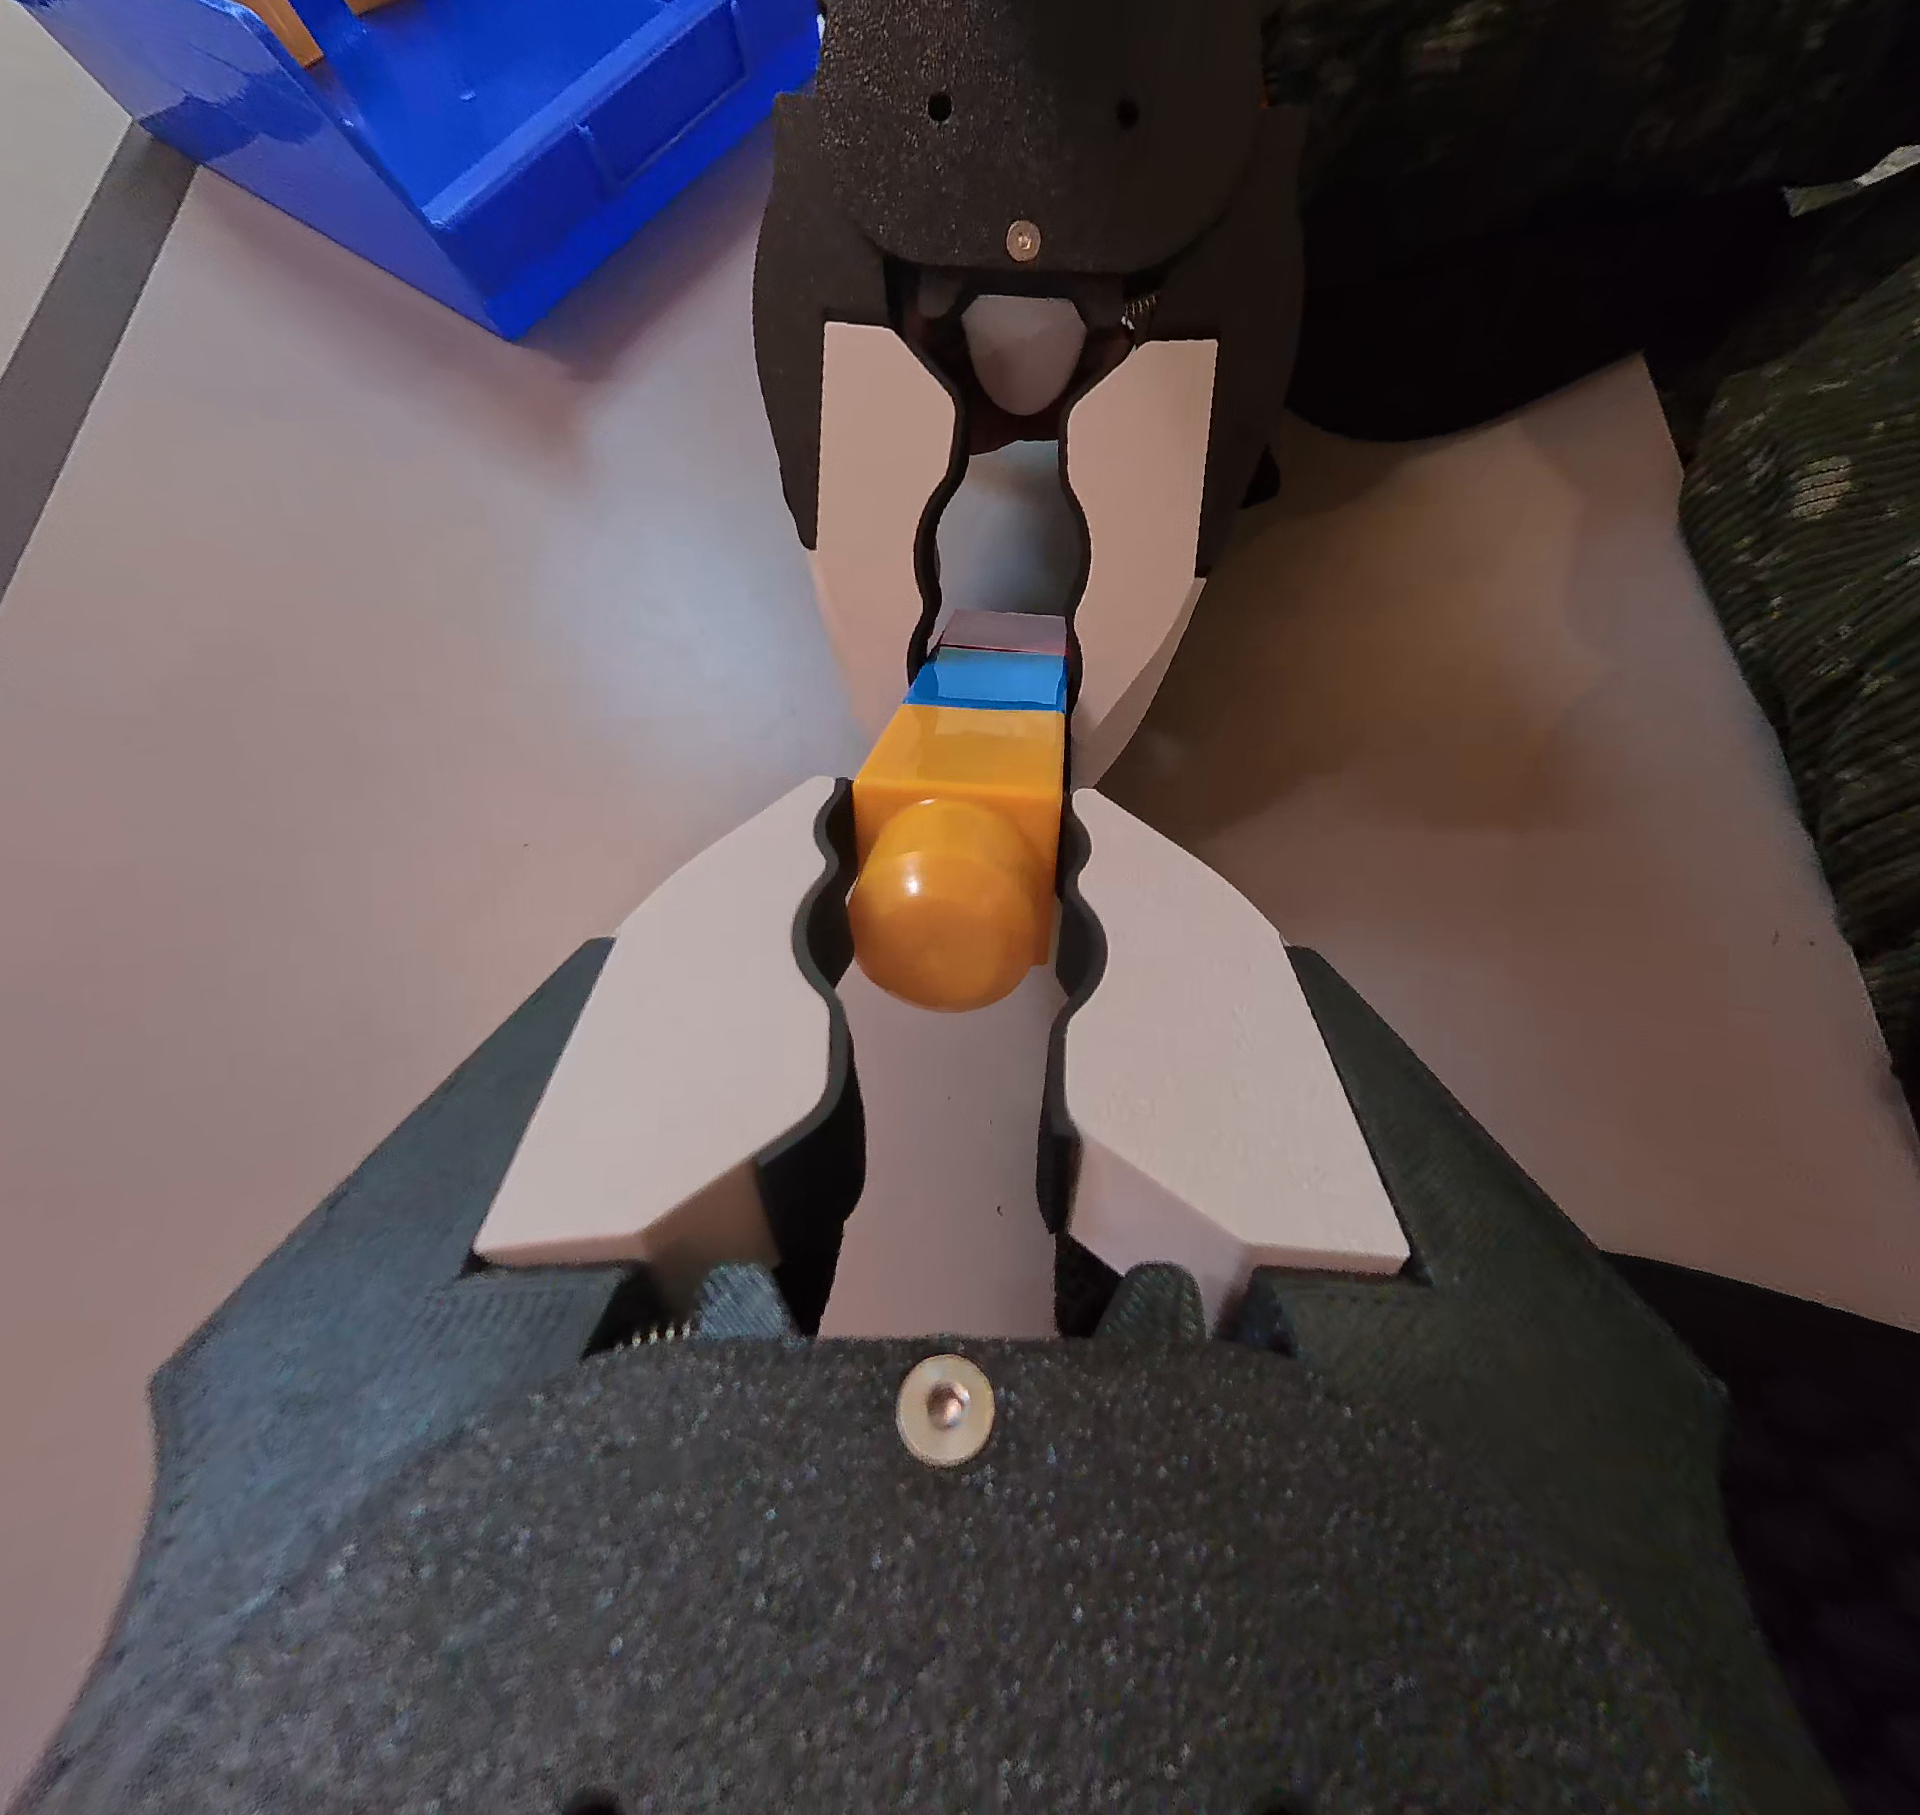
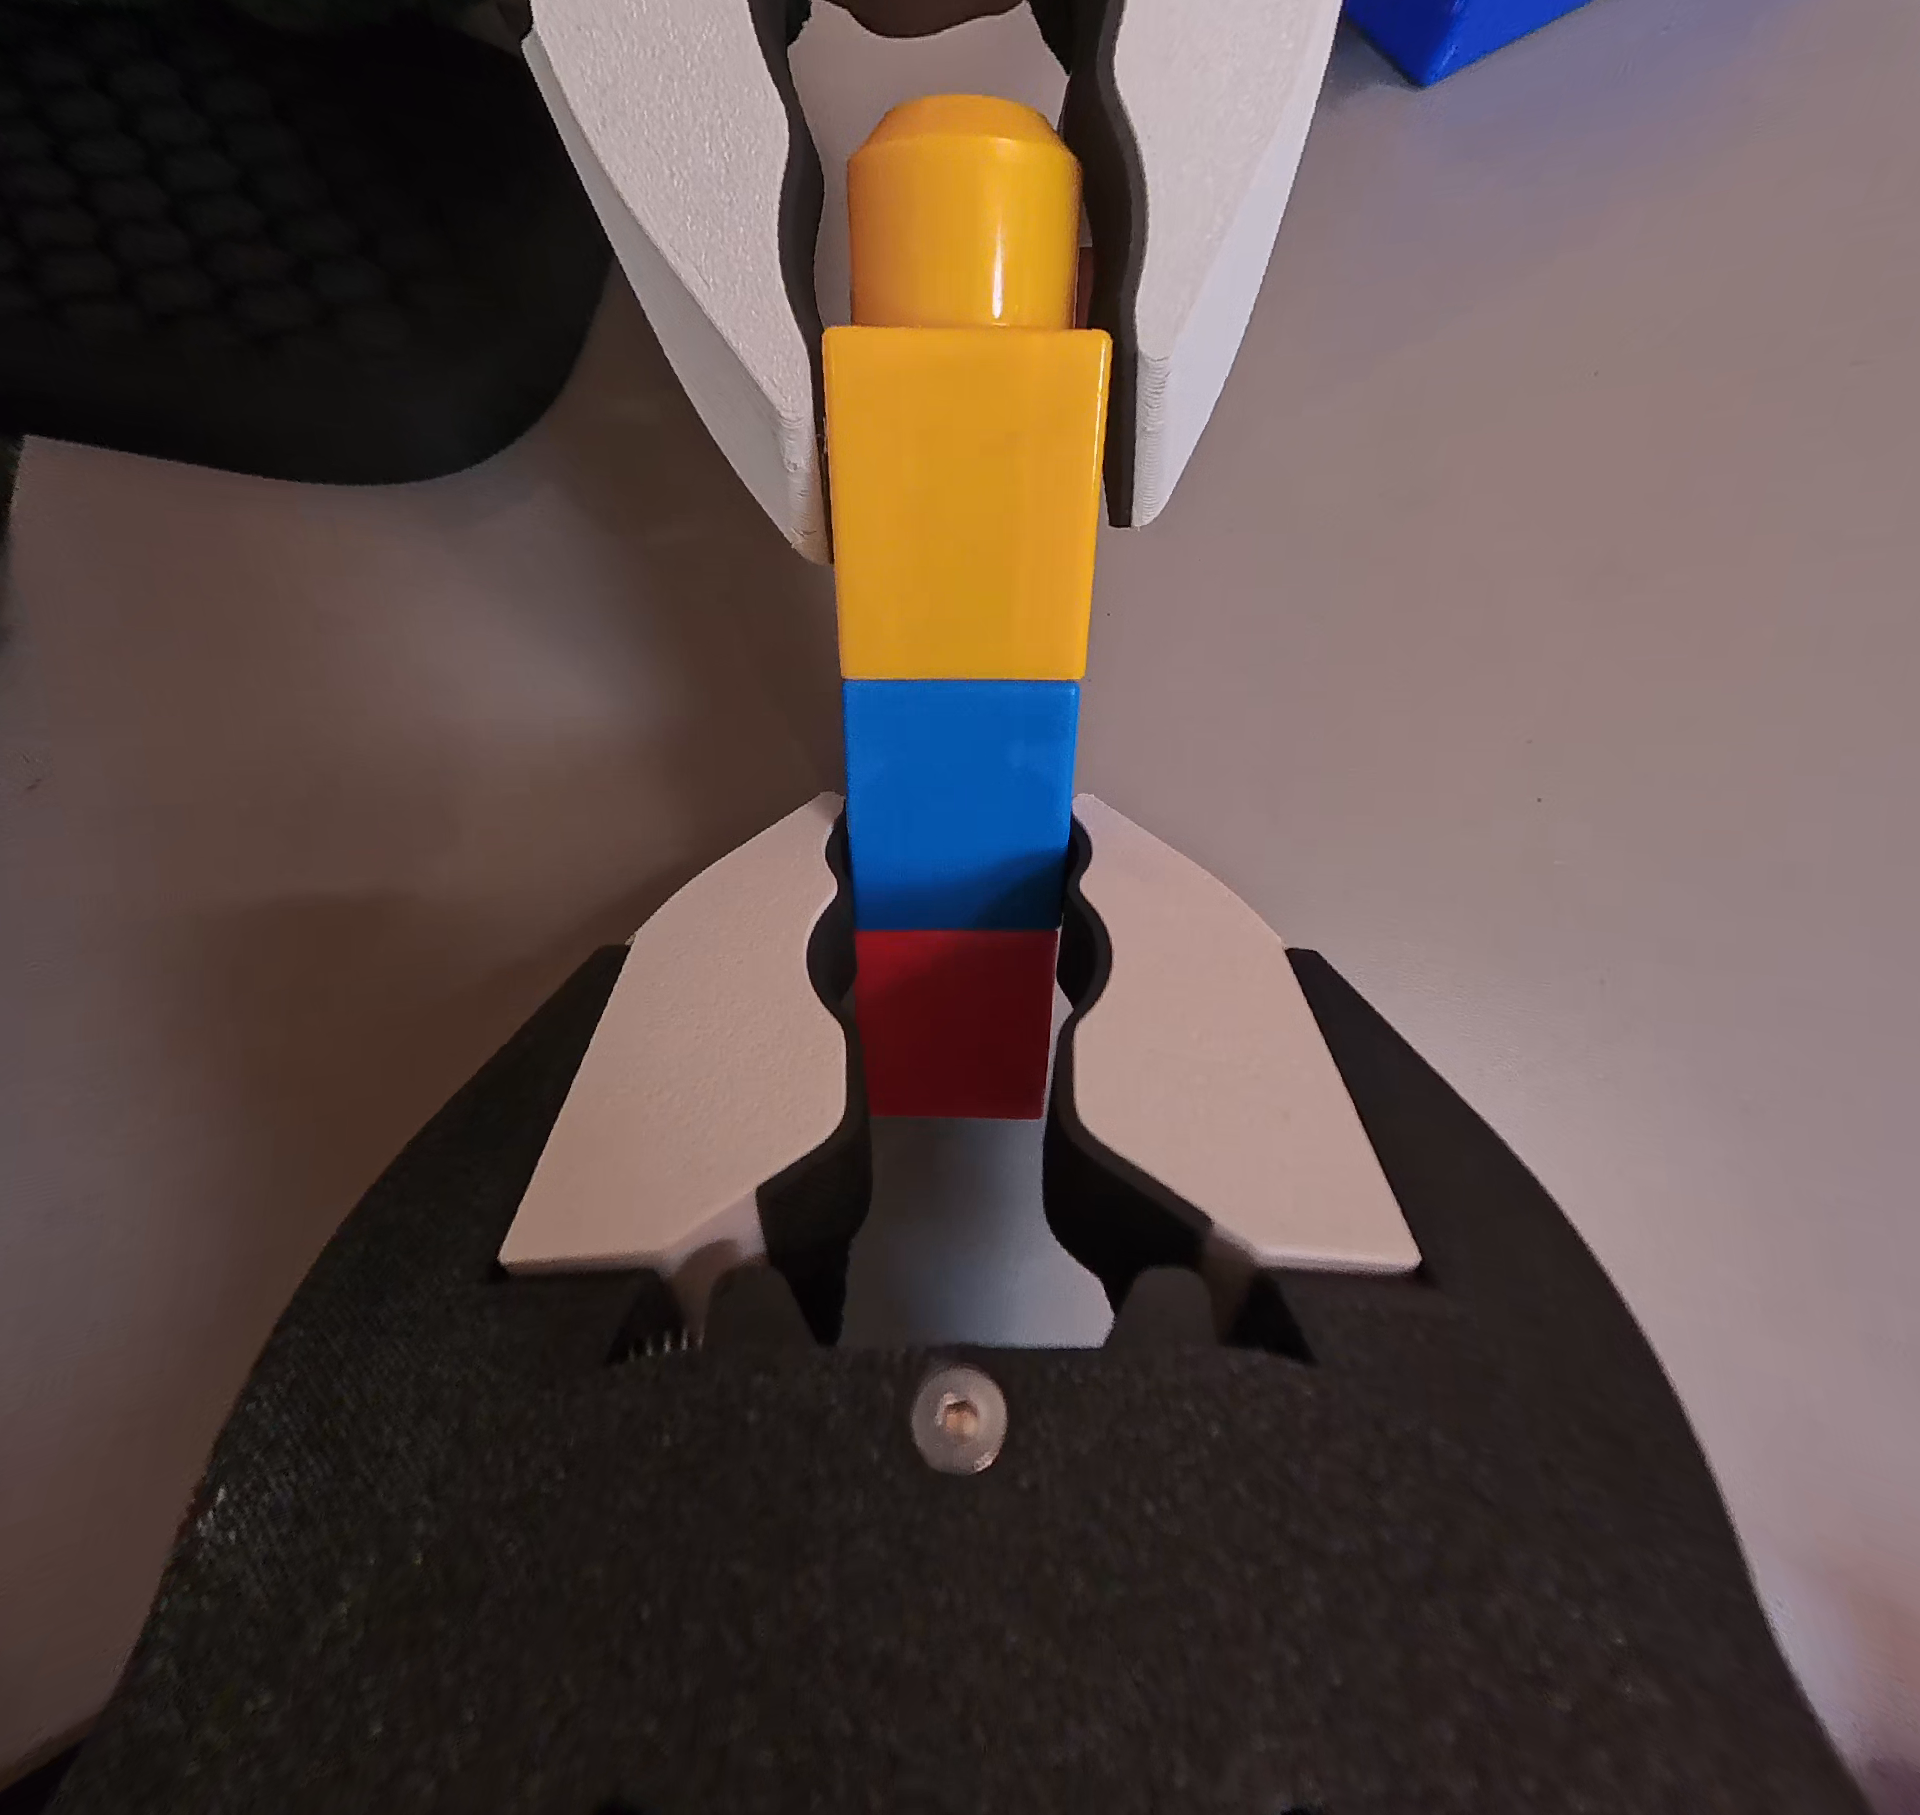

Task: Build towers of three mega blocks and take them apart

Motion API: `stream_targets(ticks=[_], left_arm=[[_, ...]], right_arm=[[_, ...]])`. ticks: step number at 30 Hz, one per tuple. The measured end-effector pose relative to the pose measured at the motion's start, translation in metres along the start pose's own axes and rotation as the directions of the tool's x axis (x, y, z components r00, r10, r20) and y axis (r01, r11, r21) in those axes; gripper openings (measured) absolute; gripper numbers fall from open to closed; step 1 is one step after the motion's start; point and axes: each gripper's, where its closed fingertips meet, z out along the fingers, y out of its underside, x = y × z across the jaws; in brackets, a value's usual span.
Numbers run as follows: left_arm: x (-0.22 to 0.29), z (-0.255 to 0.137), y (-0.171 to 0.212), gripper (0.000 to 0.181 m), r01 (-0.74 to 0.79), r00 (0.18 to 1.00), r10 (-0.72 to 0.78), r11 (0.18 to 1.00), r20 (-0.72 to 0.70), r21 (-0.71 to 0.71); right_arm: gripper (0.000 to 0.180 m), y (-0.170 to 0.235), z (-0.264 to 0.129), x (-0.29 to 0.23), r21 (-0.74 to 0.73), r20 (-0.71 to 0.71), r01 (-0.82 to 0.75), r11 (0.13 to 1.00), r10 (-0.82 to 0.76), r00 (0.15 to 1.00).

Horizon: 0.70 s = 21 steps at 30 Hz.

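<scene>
Currently your left gripper (image 1: 956, 830) clamps the yellow block (image 1: 961, 763), your right gripper (image 2: 956, 892) the blue block (image 2: 956, 789) and red block (image 2: 951, 1022); no writing shows.

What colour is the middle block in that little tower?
Blue: the middle block sits between yellow and red, clearest in the right wrist view.

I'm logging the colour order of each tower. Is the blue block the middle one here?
Yes: in the right wrist view the blue block sits between the yellow block and the red block.
</scene>
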Motion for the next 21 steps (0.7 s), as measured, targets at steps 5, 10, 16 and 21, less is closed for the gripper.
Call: stream_targets(ticks=[5, 10, 16, 21], left_arm=[[0.0, 0.0, -0.001, 0.037, -0.003, 1.0, 0.003, 1.0, 0.003, 0.007], [-0.006, -0.015, -0.031, 0.04, -0.037, 0.999, 0.028, 0.968, 0.038, 0.249], [-0.009, -0.019, -0.06, 0.05, 0.04, 0.998, -0.056, 0.898, 0.023, 0.438], [-0.013, -0.017, -0.075, 0.034, 0.05, 0.992, -0.1, 0.863, 0.073, 0.502]], right_arm=[[0.036, 0.0, -0.001, 0.0, 0.004, 0.002, -0.002, 1.0, 0.002, 1.0], [0.037, -0.017, -0.011, 0.002, 0.114, 0.02, -0.041, 0.993, 0.039, 0.999], [0.036, -0.066, -0.061, 0.018, 0.529, 0.084, -0.161, 0.833, 0.138, 0.987], [0.036, -0.069, -0.06, 0.016, 0.548, 0.096, -0.164, 0.82, 0.133, 0.986]])
